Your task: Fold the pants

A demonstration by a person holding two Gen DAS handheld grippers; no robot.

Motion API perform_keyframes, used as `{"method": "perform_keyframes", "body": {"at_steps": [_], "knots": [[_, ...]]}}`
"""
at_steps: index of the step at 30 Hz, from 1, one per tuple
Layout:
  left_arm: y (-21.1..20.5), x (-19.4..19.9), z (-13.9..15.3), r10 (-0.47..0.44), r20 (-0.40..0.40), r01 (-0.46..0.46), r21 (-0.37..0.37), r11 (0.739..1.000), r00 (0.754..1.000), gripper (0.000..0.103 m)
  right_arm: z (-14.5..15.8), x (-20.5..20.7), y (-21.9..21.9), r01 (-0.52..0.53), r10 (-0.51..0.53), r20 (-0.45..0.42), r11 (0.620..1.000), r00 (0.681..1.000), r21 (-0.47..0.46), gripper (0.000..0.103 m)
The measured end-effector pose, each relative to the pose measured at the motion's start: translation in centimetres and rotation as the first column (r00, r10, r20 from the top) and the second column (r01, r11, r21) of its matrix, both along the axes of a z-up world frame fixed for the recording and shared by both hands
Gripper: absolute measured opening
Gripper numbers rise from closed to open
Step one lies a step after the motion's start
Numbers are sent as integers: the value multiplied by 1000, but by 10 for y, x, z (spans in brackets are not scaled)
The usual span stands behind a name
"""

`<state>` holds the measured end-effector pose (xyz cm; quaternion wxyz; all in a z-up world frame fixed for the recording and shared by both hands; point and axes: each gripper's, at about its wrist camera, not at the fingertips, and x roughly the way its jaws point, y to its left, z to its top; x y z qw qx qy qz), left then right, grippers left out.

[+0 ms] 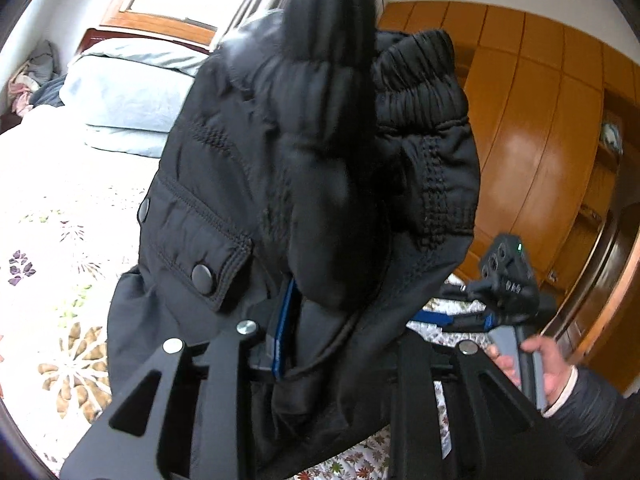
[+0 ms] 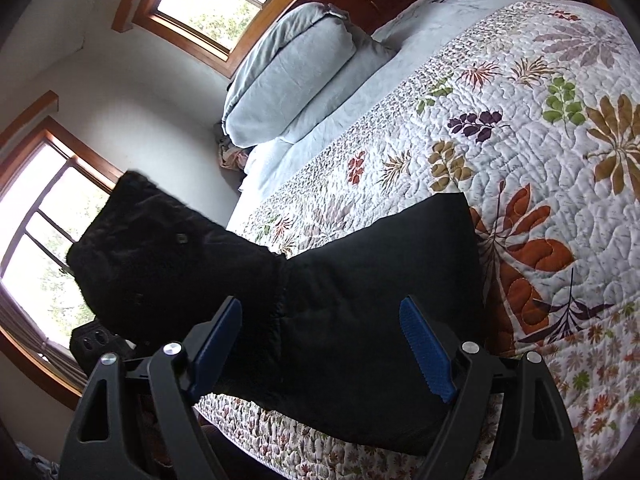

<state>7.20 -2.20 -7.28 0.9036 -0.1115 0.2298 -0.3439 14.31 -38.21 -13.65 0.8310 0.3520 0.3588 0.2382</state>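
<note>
The pants (image 2: 360, 320) lie partly on the quilt (image 2: 540, 140) at the bed's near edge, one end lifted off it in the left gripper (image 1: 288, 320). The right gripper (image 2: 320, 344) stands over the part lying flat (fingers (image 2: 424, 348) either side). The pillows (image 2: 296, 72) are behind, below a window (image 2: 216, 0).

The right gripper (image 2: 320, 344) is standing with jaws apart over black pants (image 2: 360, 300) lying on a leaf-patterned quilt (image 2: 540, 140).

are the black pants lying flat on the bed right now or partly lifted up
Partly lifted. The left gripper is shut on the black pants, holding the waistband end up, while the rest lies on the floral quilt. The right gripper is open.
</note>
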Motion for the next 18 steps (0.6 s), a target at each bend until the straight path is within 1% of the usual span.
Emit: {"method": "perform_keyframes", "body": {"at_steps": [3, 4, 6, 8, 9, 10, 11, 12, 13, 15, 18], "knots": [[-10, -5, -11, -18, -8, 18, 35, 999, 1000, 24, 1, 1, -4, -10, 10, 7, 1000, 1000, 28, 84], [-19, -1, -11, -26, -13, 26, 49, 998, 1000, 24, 1, 0, -5, -14, 14, 7, 999, 1000, 45, 85], [-22, 1, -17, -37, -22, 39, 71, 997, 999, 24, 0, 1, -9, -21, 21, 4, 996, 1000, 87, 87], [-27, 4, -22, -55, -32, 59, 107, 993, 998, 24, -2, 2, -12, -21, 22, -2, 992, 1000, 121, 88], [-20, -4, -24, -62, -36, 66, 124, 990, 997, 24, -3, 2, -14, -22, 22, -4, 991, 1000, 135, 89], [-23, -6, -28, -68, -42, 73, 148, 986, 997, 24, -5, 2, -16, -21, 22, -8, 988, 1000, 152, 90], [-29, -5, -32, -75, -47, 82, 186, 979, 996, 24, -6, 3, -17, -21, 23, -12, 986, 1000, 164, 92], [-33, -4, -36, -81, -49, 90, 214, 973, 996, 24, -9, 4, -19, -23, 28, -22, 982, 999, 189, 97], [-39, -4, -41, -92, -56, 103, 259, 960, 994, 24, -14, 6, -21, -23, 32, -41, 975, 999, 221, 98], [-50, -2, -52, -109, -79, 129, 329, 935, 991, 24, -21, 9, -26, -15, 35, -70, 961, 997, 275, 99], [-56, 2, -63, -119, -107, 152, 392, 907, 987, 26, -35, 14, -31, -4, 45, -112, 939, 993, 345, 100]]}}
